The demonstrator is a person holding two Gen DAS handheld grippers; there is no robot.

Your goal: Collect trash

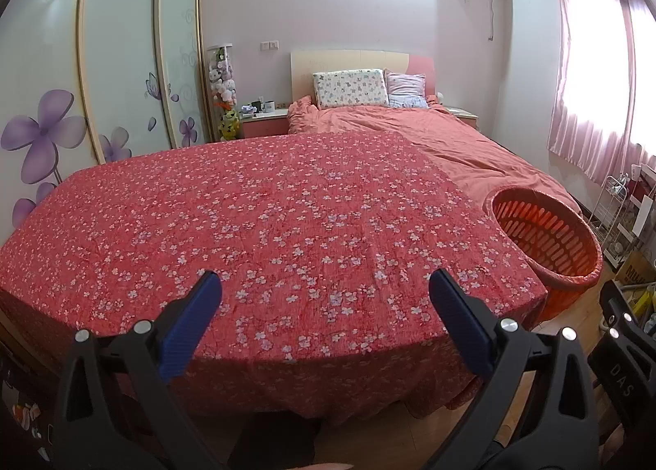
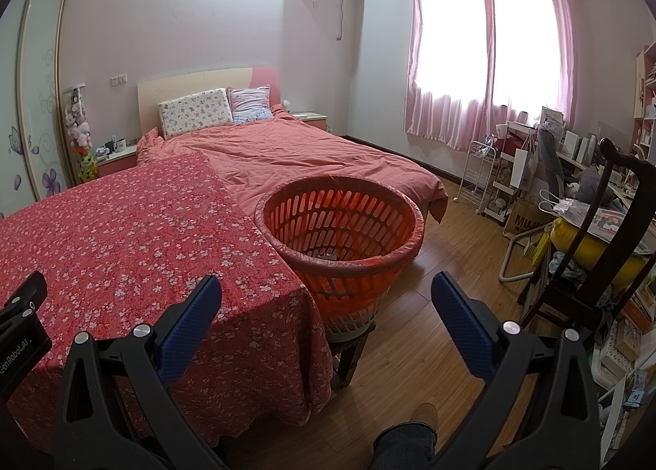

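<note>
Right wrist view shows the right gripper (image 2: 326, 297) spread wide and empty before the basket (image 2: 340, 220), and the left gripper (image 1: 324, 293) likewise gapes above the tablecloth (image 1: 266, 224).

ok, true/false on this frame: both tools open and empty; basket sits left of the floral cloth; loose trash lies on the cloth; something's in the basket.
1. The left tool and right tool are open and empty. True.
2. The orange basket sits left of the floral cloth. False: at its right edge.
3. Trash lies on the cloth. False: none visible.
4. The basket holds a small dark item. True; unidentifiable.
</note>
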